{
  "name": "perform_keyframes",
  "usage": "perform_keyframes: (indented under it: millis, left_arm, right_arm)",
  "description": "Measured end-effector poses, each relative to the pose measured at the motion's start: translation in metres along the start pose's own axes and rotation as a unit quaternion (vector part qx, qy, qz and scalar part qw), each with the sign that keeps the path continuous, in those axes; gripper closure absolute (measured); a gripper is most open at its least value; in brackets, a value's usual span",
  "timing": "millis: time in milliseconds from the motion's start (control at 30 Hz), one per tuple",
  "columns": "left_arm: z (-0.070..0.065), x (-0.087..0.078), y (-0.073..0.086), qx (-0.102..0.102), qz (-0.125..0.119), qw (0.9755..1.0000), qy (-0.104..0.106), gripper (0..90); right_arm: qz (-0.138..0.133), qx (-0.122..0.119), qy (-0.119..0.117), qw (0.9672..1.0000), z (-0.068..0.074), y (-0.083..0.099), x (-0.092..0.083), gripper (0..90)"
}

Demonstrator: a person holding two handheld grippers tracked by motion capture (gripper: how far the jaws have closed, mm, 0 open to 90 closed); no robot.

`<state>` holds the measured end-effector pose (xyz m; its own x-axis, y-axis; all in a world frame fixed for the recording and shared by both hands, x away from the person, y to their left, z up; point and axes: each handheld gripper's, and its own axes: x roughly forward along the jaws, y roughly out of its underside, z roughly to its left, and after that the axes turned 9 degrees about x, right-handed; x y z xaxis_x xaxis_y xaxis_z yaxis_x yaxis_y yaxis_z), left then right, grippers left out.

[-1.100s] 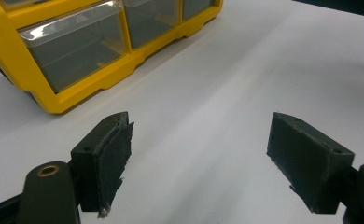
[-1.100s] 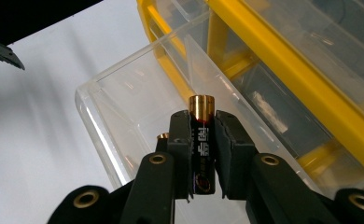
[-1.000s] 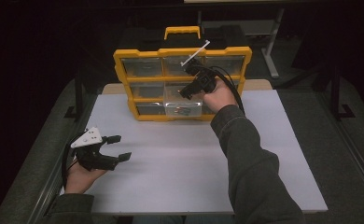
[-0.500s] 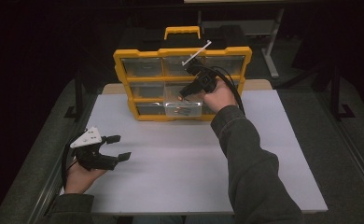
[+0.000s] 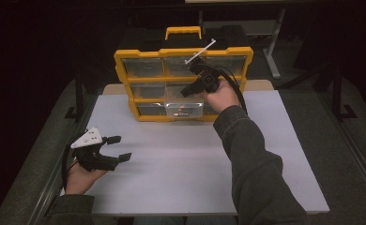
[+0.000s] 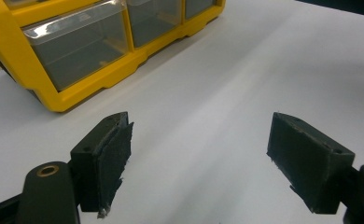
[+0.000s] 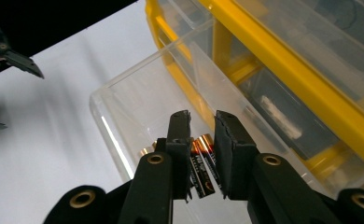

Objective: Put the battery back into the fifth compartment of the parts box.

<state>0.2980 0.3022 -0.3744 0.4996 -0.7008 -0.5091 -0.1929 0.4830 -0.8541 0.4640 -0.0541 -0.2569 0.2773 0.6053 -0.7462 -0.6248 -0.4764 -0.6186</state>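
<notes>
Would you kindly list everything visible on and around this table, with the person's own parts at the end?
organizer: one, yellow frame with clear drawers and a top handle, far edge of the table.
open drawer: one, clear, pulled out of the organizer's bottom row.
batteries: at least two, black with copper ends, lying in the open drawer.
table: one, white top.
left gripper: one, black with a grey plate, jaws wide apart, near left of the table, over bare tabletop.
right gripper: one, black, jaws narrowed above the batteries; whether the pads press them cannot be told.
sleeves: two, dark green, at the near edge.
</notes>
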Motion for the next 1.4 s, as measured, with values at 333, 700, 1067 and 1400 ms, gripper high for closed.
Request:
perform_keyframes:
  millis: [333, 700, 1067, 1400]
  left_arm:
    - [-0.001, 0.000, 0.000, 0.002, 0.004, 1.0000, 0.001, 21.0]
    - [0.001, 0.000, -0.001, 0.002, 0.004, 1.0000, 0.001, 21.0]
    - [0.002, 0.000, -0.001, 0.007, 0.006, 1.0000, 0.001, 21.0]
    - [0.001, 0.001, 0.000, 0.007, 0.004, 1.0000, 0.001, 21.0]
  right_arm:
    - [-0.013, 0.003, -0.025, 0.9996, 0.004, 0.001, -0.010, 80.7]
    - [-0.031, 0.000, -0.043, 0.9986, 0.013, 0.004, -0.027, 89.0]
    - [-0.034, -0.014, -0.049, 0.9981, 0.019, 0.007, -0.036, 89.2]
    - [-0.031, -0.030, -0.056, 0.9975, 0.026, 0.013, -0.034, 89.2]
